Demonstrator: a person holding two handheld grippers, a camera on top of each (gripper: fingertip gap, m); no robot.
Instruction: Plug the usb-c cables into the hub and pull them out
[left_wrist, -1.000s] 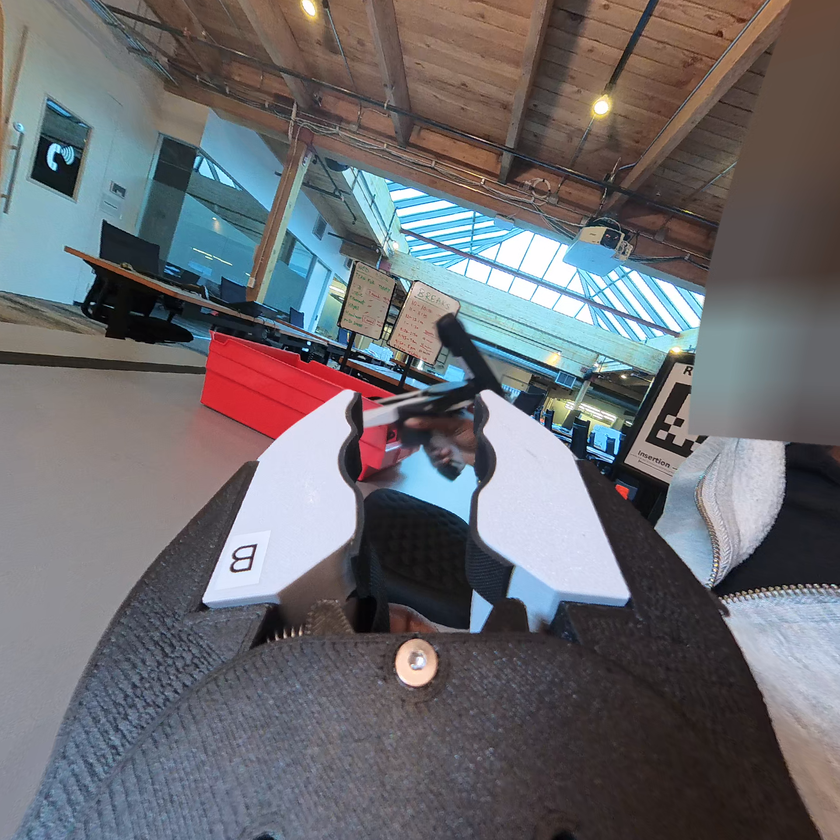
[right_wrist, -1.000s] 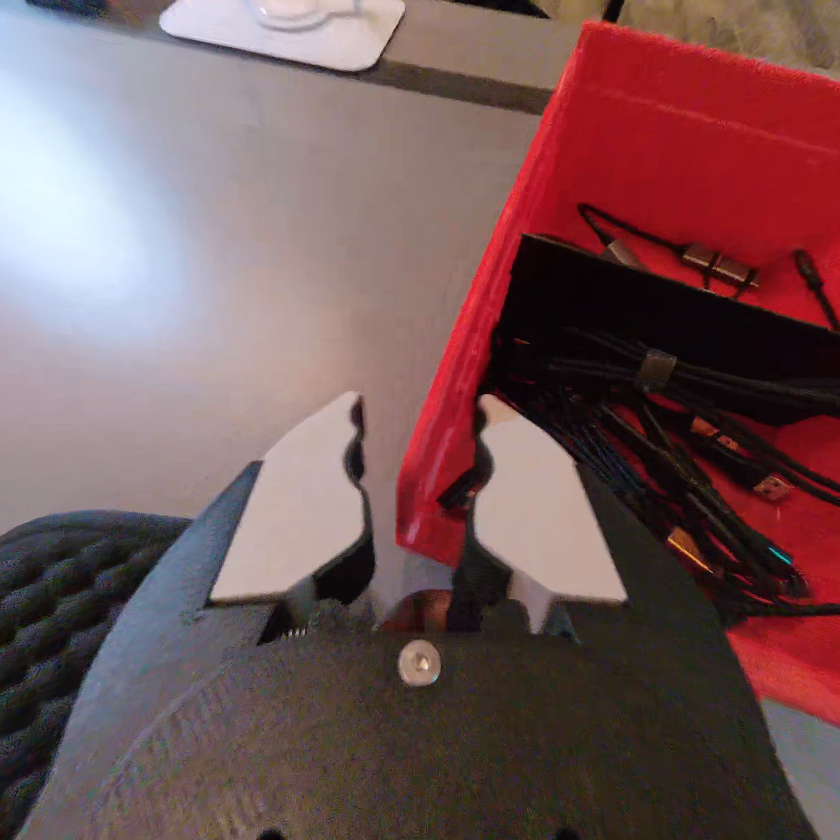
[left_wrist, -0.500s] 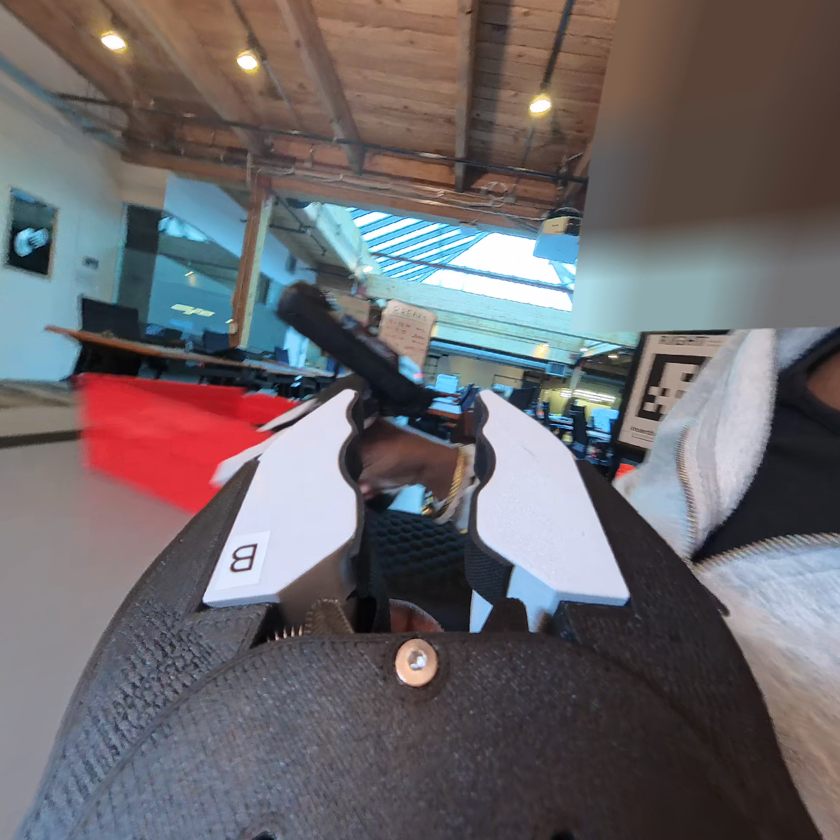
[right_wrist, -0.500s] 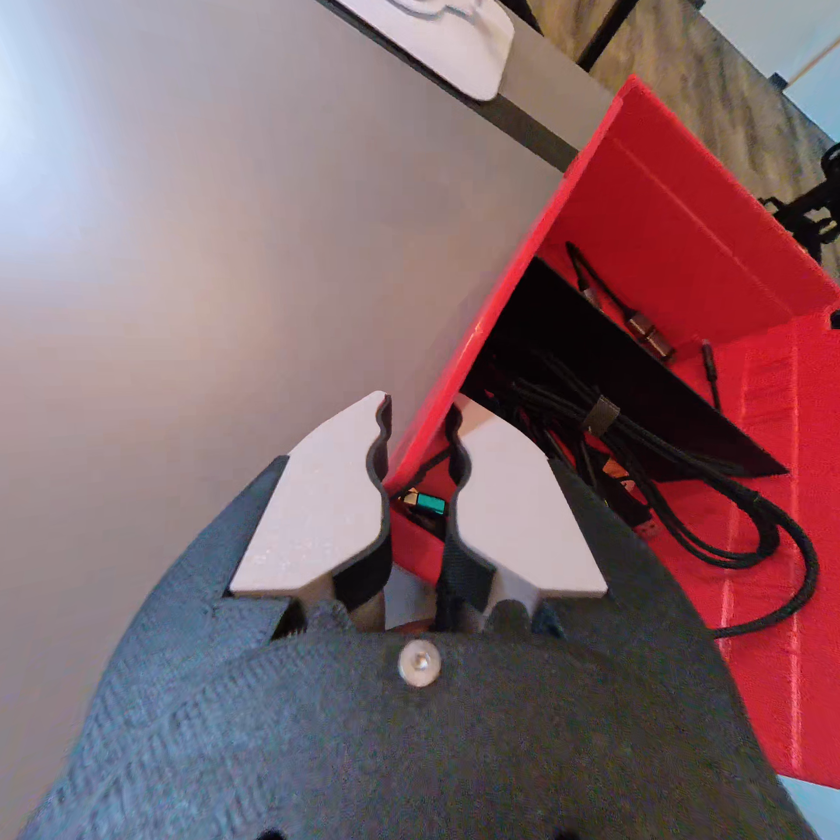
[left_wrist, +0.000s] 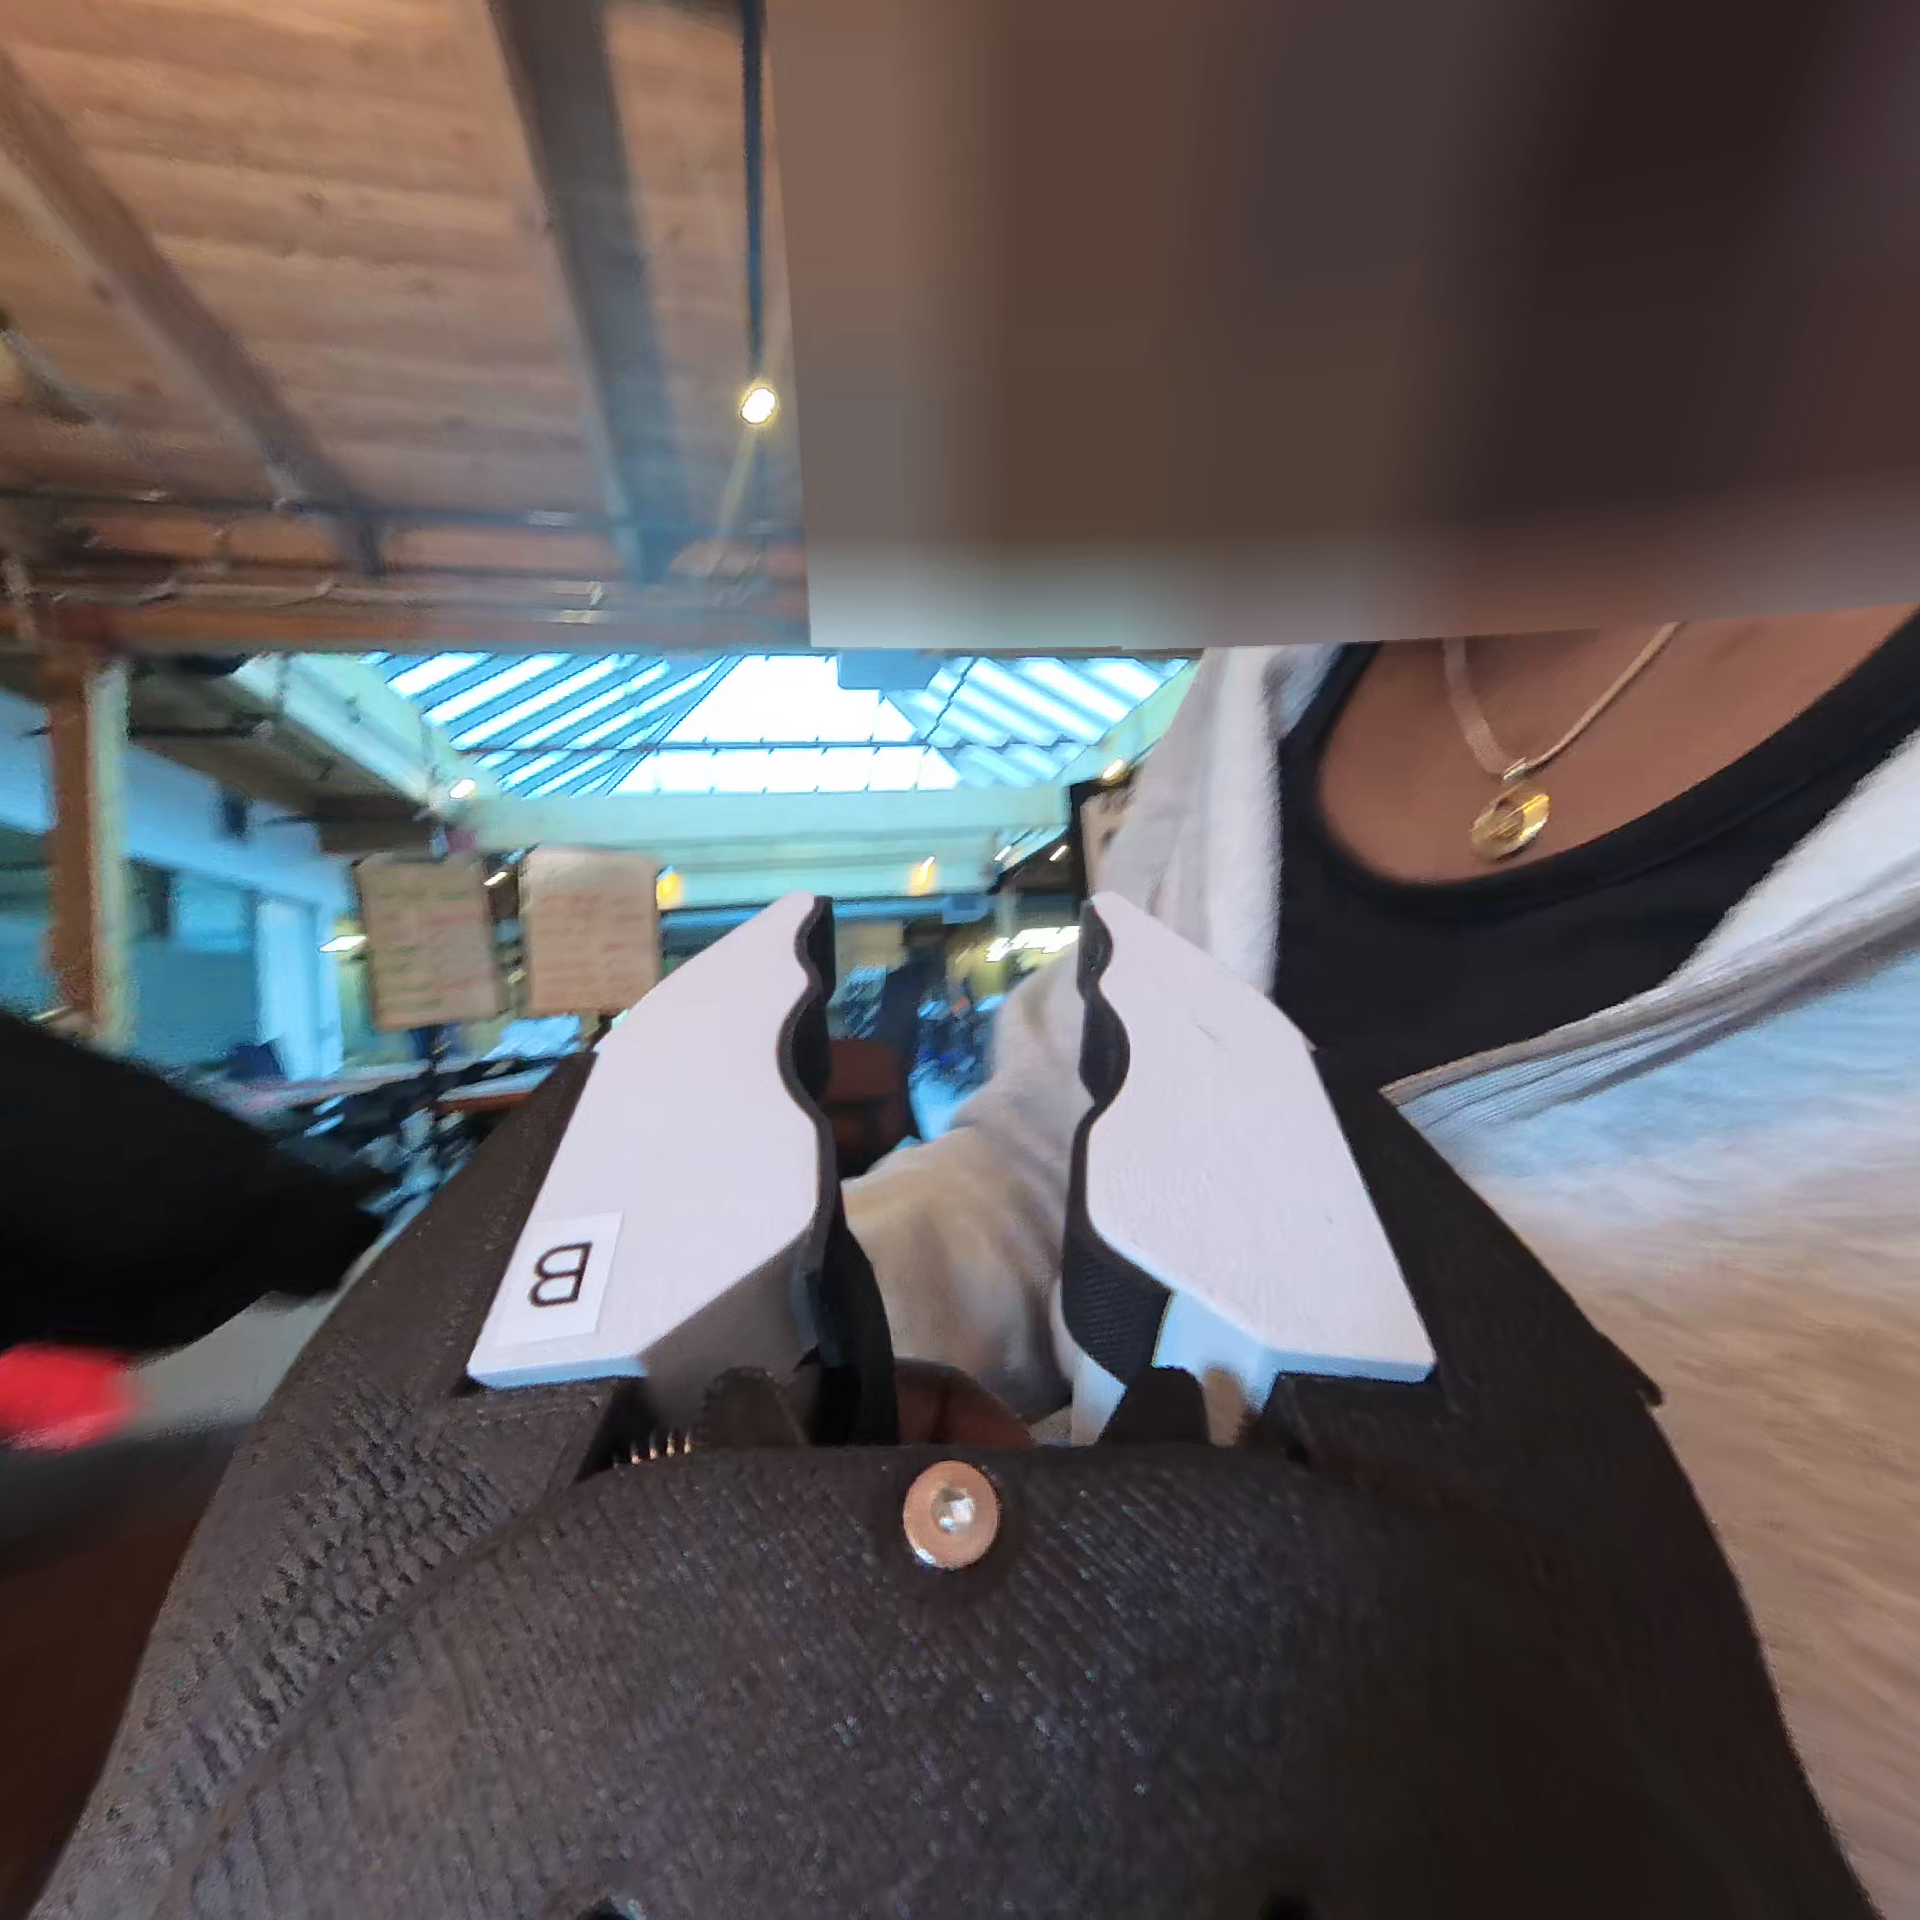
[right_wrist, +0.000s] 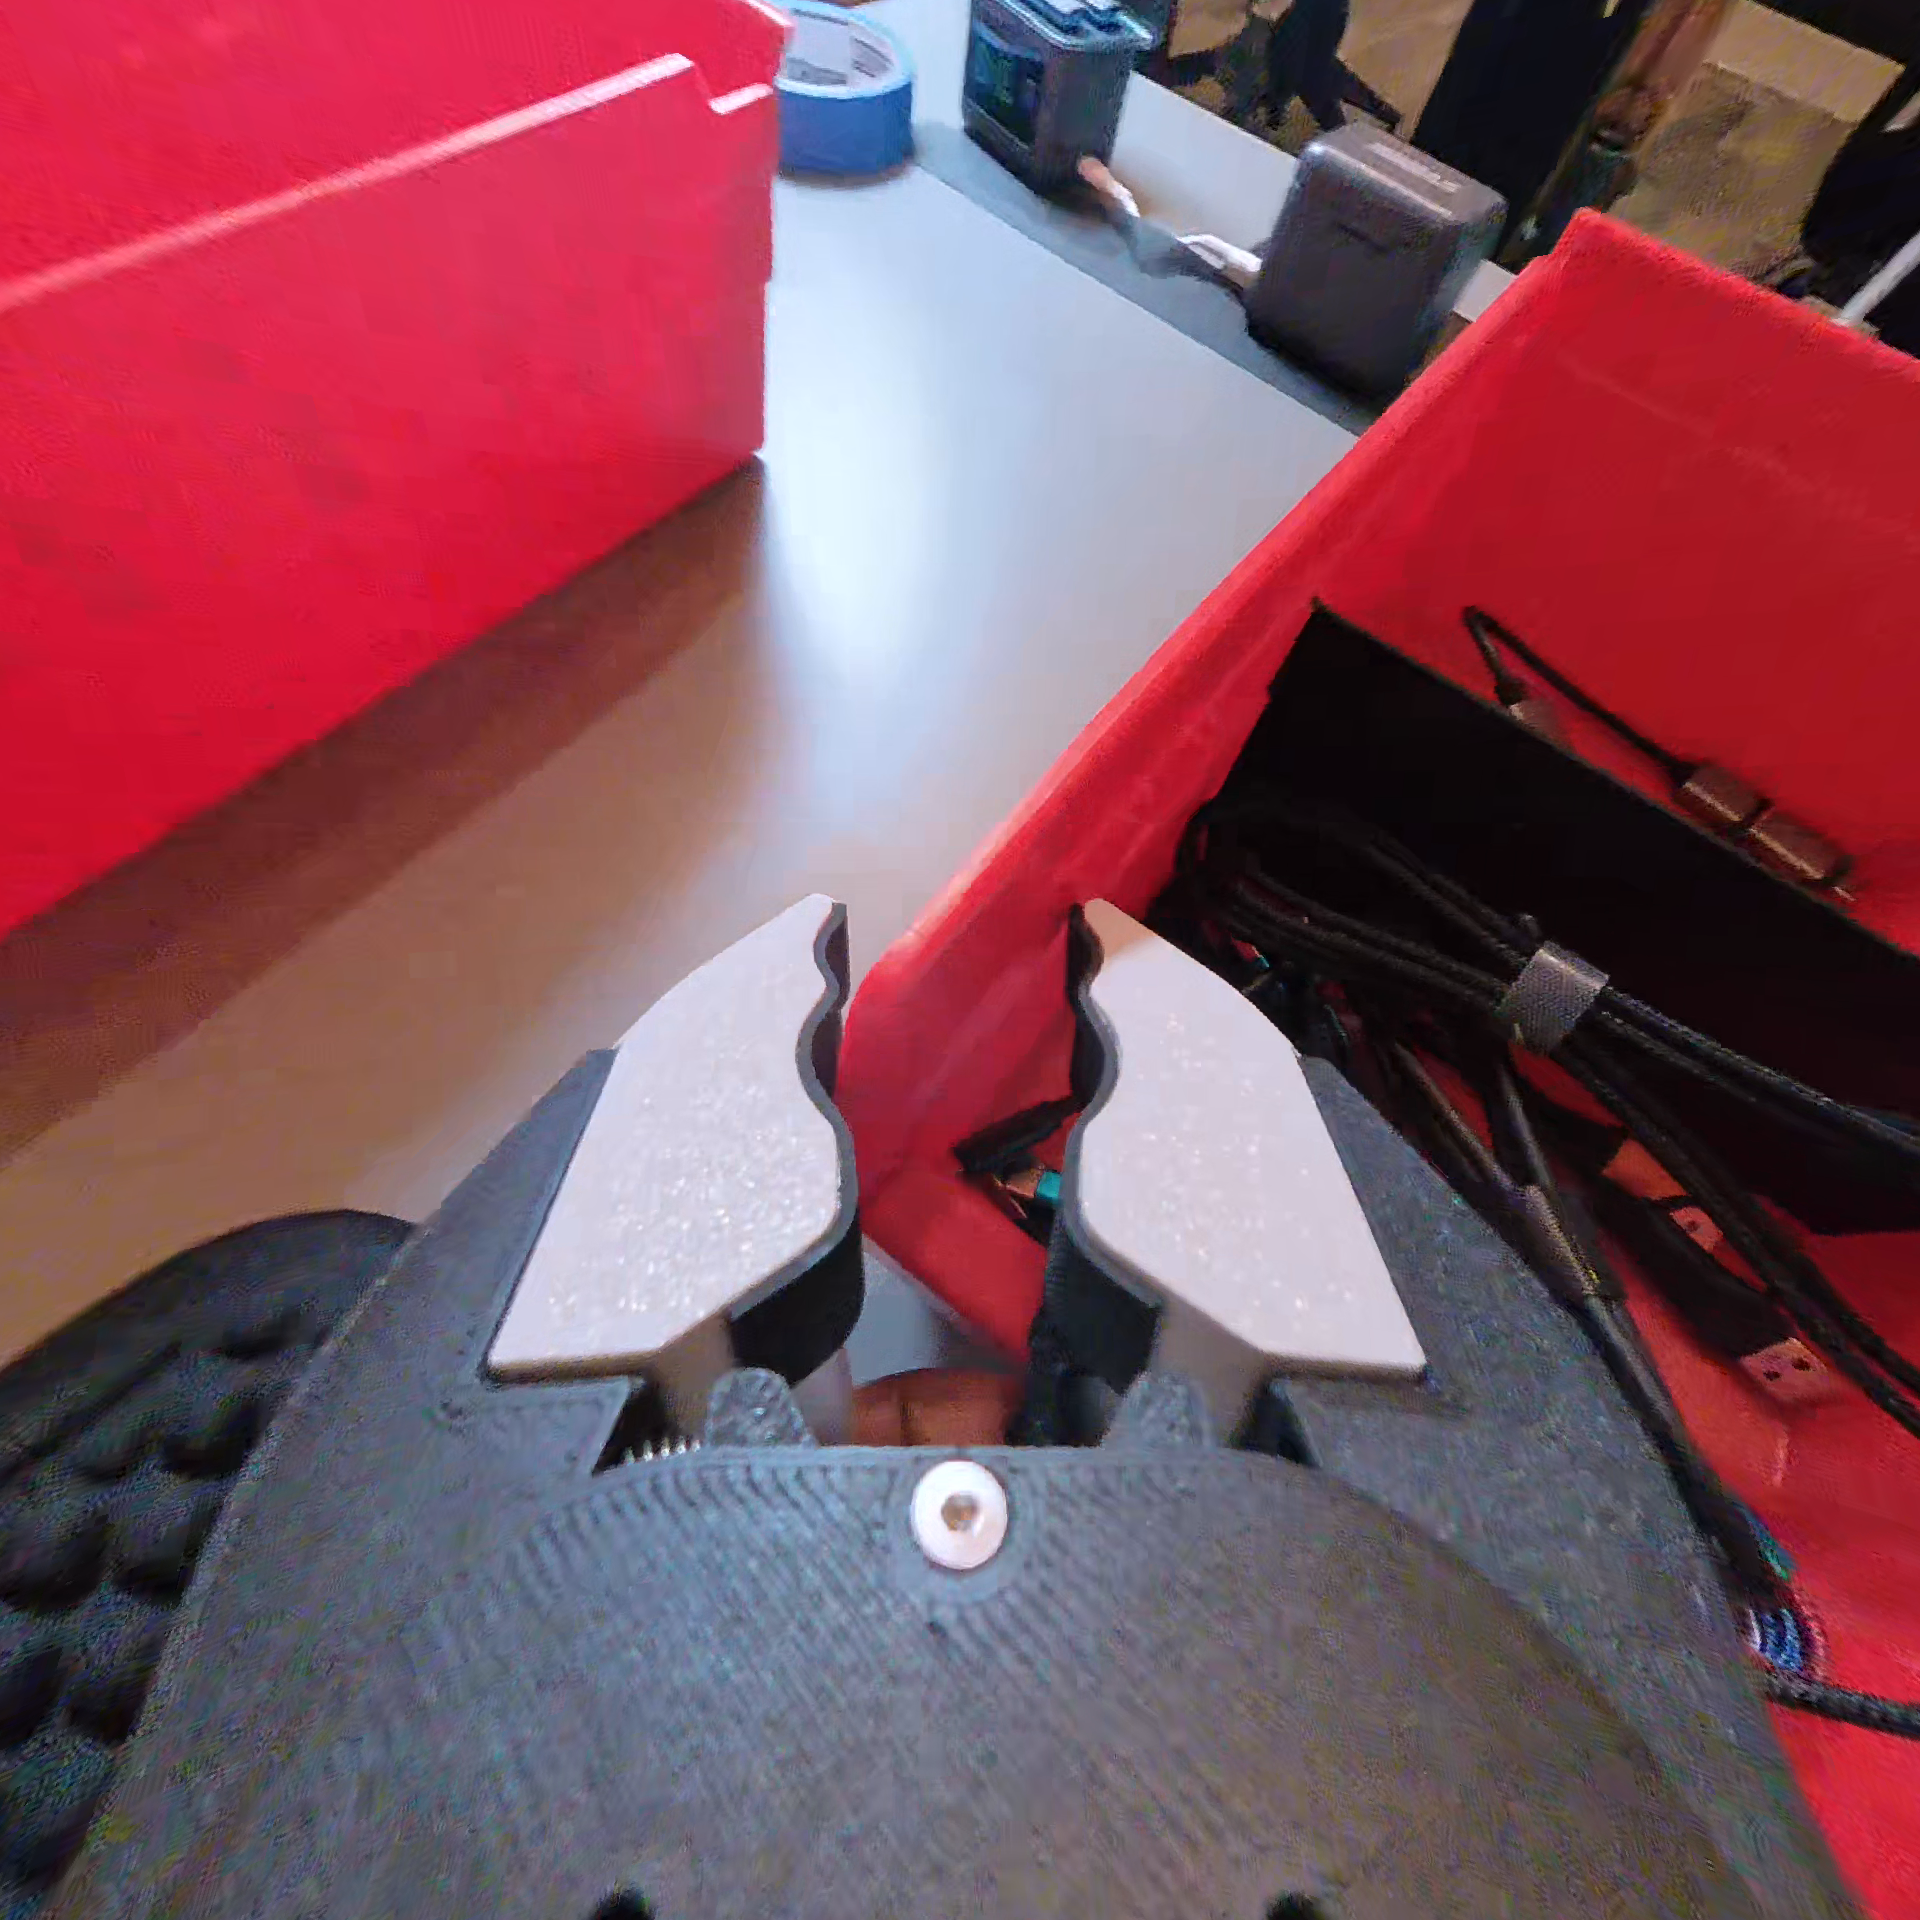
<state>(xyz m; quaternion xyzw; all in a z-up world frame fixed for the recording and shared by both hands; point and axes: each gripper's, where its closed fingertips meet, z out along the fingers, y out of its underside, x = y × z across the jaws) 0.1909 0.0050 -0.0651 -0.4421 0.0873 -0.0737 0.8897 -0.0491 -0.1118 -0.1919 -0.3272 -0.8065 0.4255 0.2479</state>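
Right gripper (right_wrist: 951, 971), fingers apart and empty, straddles the red bin's (right_wrist: 1558, 436) wall and should clear inward toward the bundled cables (right_wrist: 1455, 997); left gripper (left_wrist: 954, 971), likewise parted and empty, points away.

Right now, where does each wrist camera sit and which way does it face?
Left wrist view: sits behind the left tongs, which are open and empty, tilted up toward the wooden ceiling and the person's white jacket.
Right wrist view: sits behind the right tongs, open, angled down at the grey table, straddling the near wall of the red bin that holds black cables.
Shared: possibly the red bin, a red blur low at the left view's edge.
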